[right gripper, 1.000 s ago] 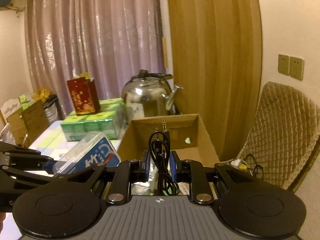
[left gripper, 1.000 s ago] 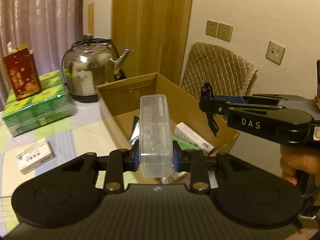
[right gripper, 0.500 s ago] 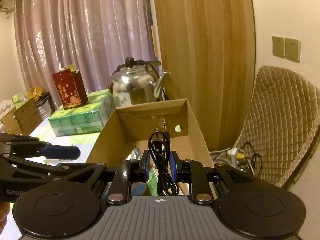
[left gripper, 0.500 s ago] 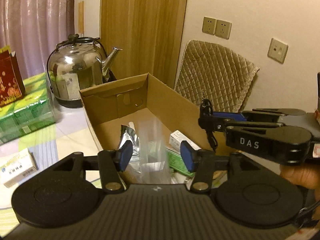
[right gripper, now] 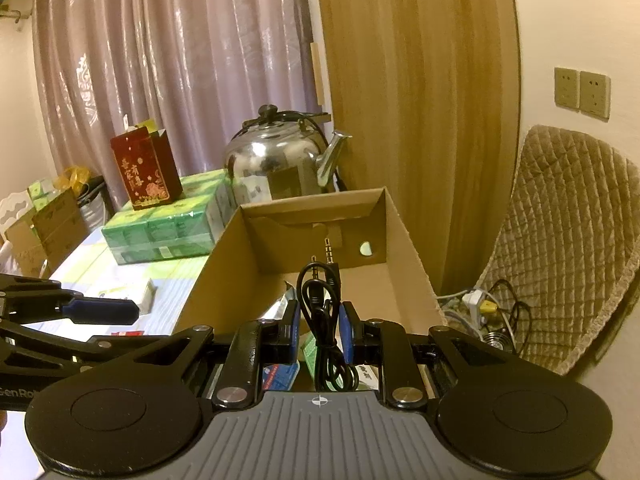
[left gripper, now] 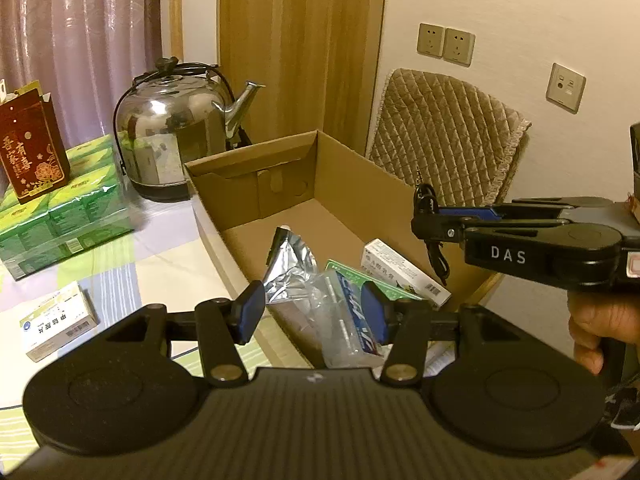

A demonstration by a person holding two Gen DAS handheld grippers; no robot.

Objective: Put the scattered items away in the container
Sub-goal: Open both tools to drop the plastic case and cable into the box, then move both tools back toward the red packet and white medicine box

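Right gripper (right gripper: 319, 334) is clamped on a coiled black audio cable (right gripper: 322, 312), loop bunched between the blue pads, two jack plugs sticking up past the fingertips. It sits over the near end of the open cardboard box (right gripper: 404, 240), pointing down into it, so the step in hand looks like the drop. To do it well: get the pads clearly inside the box walls first, low over the contents, then open wide and hold a beat, since a springy coil could snag on a pad; back out straight so the dangling loop isn't dragged over the rim. Left gripper (left gripper: 312, 312) has its jaws apart with nothing pressed between them; the clear plastic case (left gripper: 344, 328) with blue lettering lies below it inside the box, loose among a crumpled foil pouch (left gripper: 290, 270), a green packet (left gripper: 376, 284) and a white carton (left gripper: 402, 270). From the left view the cable hangs off the right gripper just above the box's right wall, near the white carton, so aim slightly inward. Still out on the table (left gripper: 168, 256): a small white medicine box (left gripper: 58, 320), near the box's left wall. Farther back a green tissue pack (left gripper: 60, 208), red gift bag (left gripper: 32, 156) and steel kettle (left gripper: 176, 136) stand beyond the box; I can't tell whether these count as scattered items.
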